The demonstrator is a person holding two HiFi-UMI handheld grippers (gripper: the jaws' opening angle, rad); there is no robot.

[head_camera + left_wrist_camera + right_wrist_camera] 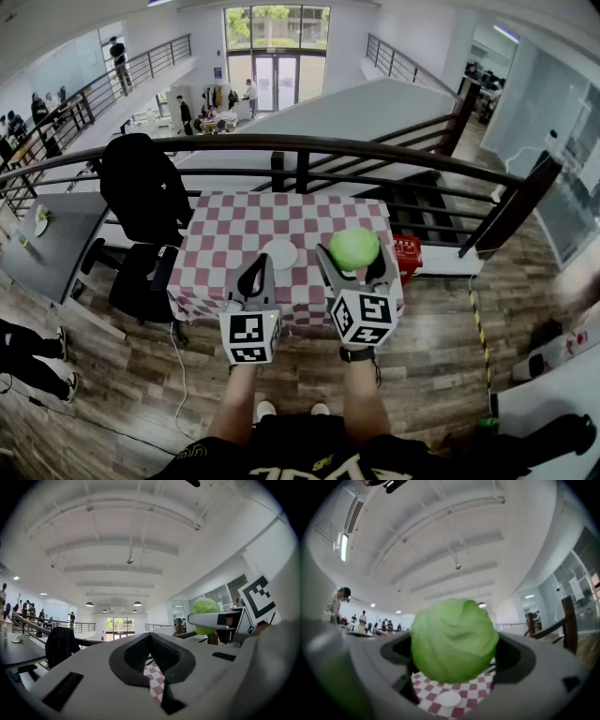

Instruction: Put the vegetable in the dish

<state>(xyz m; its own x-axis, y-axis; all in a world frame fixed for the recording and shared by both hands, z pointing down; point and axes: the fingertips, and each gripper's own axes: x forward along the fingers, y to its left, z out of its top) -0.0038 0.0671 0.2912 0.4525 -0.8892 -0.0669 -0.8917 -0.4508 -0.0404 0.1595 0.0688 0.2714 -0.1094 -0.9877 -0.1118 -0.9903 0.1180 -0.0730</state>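
A round green cabbage (353, 247) sits between the jaws of my right gripper (354, 257), which is shut on it and holds it in the air over the near right part of the checkered table (225, 234). In the right gripper view the cabbage (453, 639) fills the gap between the jaws, and the white dish (449, 698) shows below it on the cloth. The dish (279, 254) lies empty near the table's front edge. My left gripper (257, 265) hovers just left of it, jaws together and holding nothing. The left gripper view shows the cabbage (205, 609) to its right.
A black chair draped with a dark jacket (141, 197) stands at the table's left. A red crate (407, 253) sits by its right side. A dark railing (300, 145) runs behind the table, above a stairwell. A grey desk (47, 244) is far left.
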